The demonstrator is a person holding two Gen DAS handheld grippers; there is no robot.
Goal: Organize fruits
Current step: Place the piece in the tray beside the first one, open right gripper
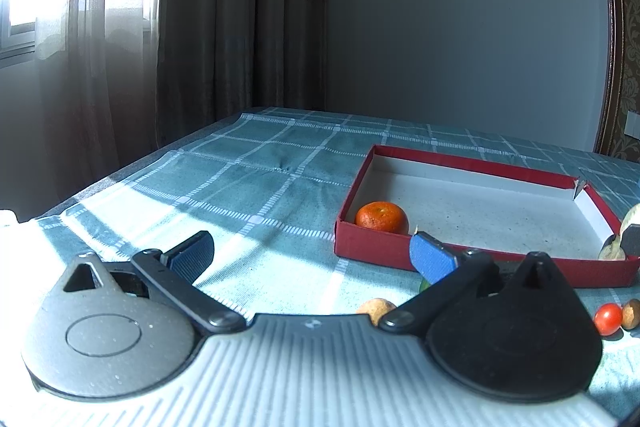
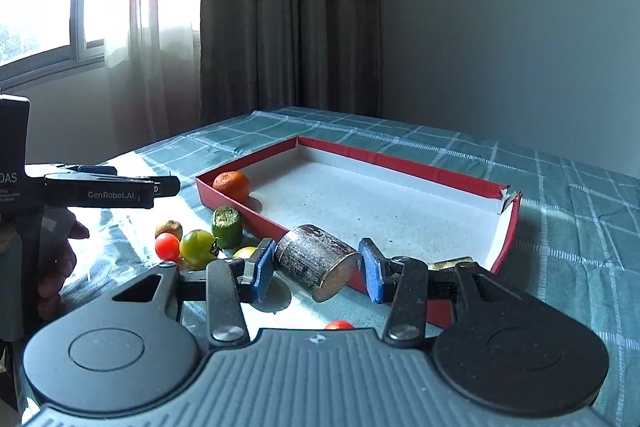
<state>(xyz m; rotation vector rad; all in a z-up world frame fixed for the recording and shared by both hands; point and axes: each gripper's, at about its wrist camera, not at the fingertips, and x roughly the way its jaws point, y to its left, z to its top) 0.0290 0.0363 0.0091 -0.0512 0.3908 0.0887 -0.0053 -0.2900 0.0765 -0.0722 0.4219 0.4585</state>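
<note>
The right hand-held gripper (image 2: 317,267) pinches a dark cylindrical chunk (image 2: 316,261) between its blue pads, tilted, clear of the cloth. Just beyond it sits the red box (image 2: 420,169), white inside, with an orange (image 2: 232,185) in its far-left corner. Left of the pads cluster a green stub (image 2: 227,227), a green tomato (image 2: 197,248) and a red tomato (image 2: 167,247) on the checked tabletop (image 2: 560,195). The left hand-held gripper (image 1: 312,255) stands spread wide, nothing between its pads.
</note>
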